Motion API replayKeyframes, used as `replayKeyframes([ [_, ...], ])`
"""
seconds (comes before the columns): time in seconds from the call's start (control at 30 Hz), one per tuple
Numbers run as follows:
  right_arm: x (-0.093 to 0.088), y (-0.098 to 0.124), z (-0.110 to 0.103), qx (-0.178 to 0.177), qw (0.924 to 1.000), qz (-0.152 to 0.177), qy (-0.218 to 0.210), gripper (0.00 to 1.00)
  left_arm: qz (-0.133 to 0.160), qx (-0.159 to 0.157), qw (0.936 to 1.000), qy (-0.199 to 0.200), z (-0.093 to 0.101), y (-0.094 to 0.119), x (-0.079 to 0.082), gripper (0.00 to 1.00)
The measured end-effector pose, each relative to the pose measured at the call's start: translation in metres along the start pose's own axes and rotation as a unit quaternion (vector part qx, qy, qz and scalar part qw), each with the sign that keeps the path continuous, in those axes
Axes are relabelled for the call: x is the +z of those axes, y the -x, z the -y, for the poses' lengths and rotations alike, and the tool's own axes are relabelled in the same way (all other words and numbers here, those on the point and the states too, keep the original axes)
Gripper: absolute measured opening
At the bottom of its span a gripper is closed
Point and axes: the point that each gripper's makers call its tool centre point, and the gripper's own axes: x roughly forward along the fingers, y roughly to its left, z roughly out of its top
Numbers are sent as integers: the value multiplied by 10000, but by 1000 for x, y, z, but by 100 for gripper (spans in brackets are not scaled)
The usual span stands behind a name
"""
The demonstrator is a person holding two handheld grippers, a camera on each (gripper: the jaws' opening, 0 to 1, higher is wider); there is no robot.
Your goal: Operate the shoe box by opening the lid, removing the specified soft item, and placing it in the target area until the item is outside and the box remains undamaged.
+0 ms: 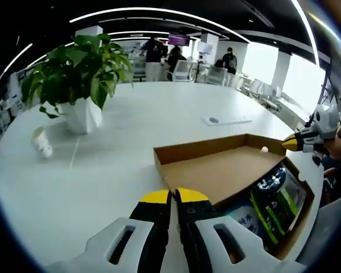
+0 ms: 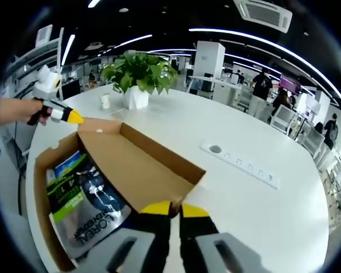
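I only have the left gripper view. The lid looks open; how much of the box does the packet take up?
Observer: In the right gripper view the packet covers nearly the whole floor of the box.
Operator: Any print on it?
Observer: Yes, "L'OREAL MEN EXPERT", beside a green label.
Operator: Where does my left gripper sit?
Observer: The left gripper has its yellow tip by the far corner of the lid; I cannot tell if it touches.

Shoe box lid open (pouch inside); right gripper closed.
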Motion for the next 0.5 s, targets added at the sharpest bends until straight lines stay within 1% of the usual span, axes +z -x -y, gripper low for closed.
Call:
replayKeyframes([
  [0.1, 0, -1, 1, 9, 10000, -7, -30, 0, -43, 38, 9999, -86, 1, -1, 0, 2],
  [0.23, -1, 0, 1, 25, 9999, 0, -126, 0, -72, 46, 9999, -66, 0, 0, 0, 2],
  [0.5, 0, 1, 0, 74, 9999, 10, -110, 1, -60, 46, 10000, -8, 3, 2, 0, 2],
])
